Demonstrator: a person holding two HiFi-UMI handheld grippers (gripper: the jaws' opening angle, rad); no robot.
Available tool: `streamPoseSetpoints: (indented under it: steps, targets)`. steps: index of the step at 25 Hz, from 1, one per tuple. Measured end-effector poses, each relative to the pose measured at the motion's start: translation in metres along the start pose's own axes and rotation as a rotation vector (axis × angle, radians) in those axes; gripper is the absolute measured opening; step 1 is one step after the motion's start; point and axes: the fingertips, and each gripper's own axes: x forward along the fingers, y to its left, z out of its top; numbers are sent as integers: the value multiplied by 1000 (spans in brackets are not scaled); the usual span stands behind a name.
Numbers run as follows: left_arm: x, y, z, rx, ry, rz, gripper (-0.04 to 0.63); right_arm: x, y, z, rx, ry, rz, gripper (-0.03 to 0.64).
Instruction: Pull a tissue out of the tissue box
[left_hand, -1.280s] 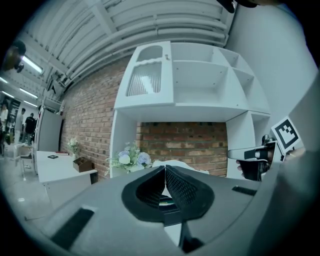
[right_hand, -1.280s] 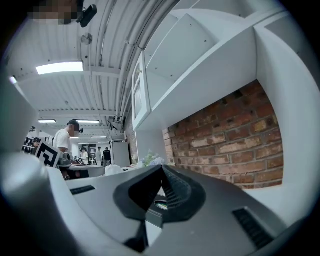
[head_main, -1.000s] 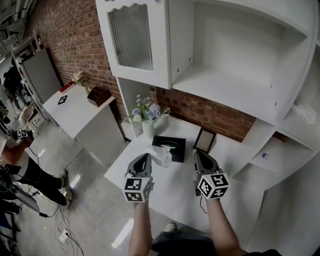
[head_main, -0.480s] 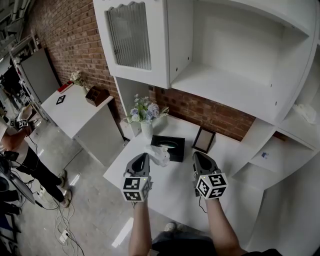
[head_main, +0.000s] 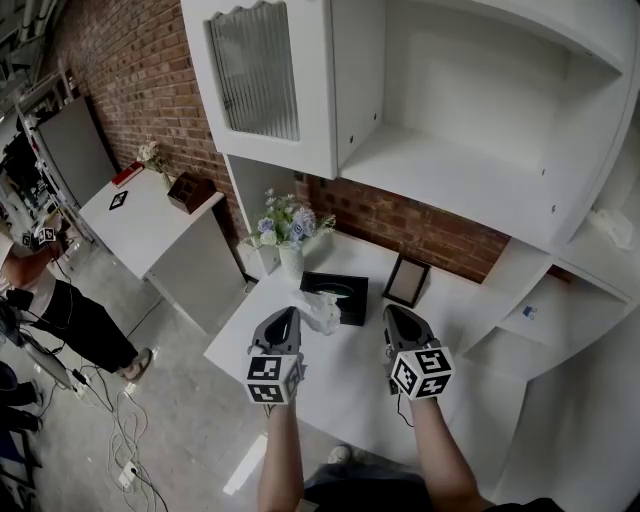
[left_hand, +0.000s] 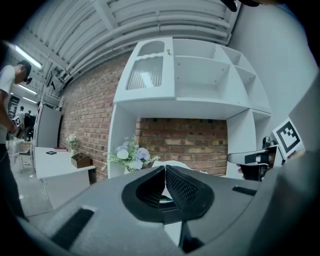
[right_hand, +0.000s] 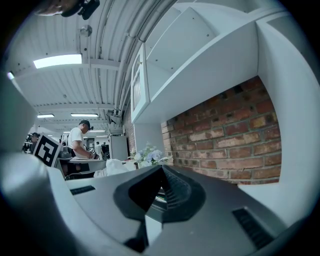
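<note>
A black tissue box (head_main: 338, 293) lies on the white table (head_main: 345, 375) near the brick wall. A crumpled white tissue (head_main: 321, 311) rests at the box's front left corner; it also shows just beyond the jaws as the tissue (left_hand: 173, 162). My left gripper (head_main: 289, 314) hovers just left of the tissue with its jaws shut, and nothing shows between them in the left gripper view (left_hand: 164, 168). My right gripper (head_main: 392, 312) is level to the right of the box, apart from it. Its jaws (right_hand: 161, 168) meet at the tips and hold nothing.
A vase of flowers (head_main: 288, 230) stands left of the box and a small picture frame (head_main: 408, 282) right of it. White shelves and a cabinet (head_main: 300, 90) hang overhead. A lower side table (head_main: 150, 215) is at the left, and a person (head_main: 40, 290) stands beyond it.
Both grippers stay where they were, jaws unchanged. The person at the left edge has shifted position.
</note>
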Motion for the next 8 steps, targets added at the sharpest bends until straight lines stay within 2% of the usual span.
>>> streamPoseSetpoints:
  steps: [8]
  targets:
    - [3, 7, 0, -8, -3, 9, 14, 6, -2, -2, 2, 5, -5, -2]
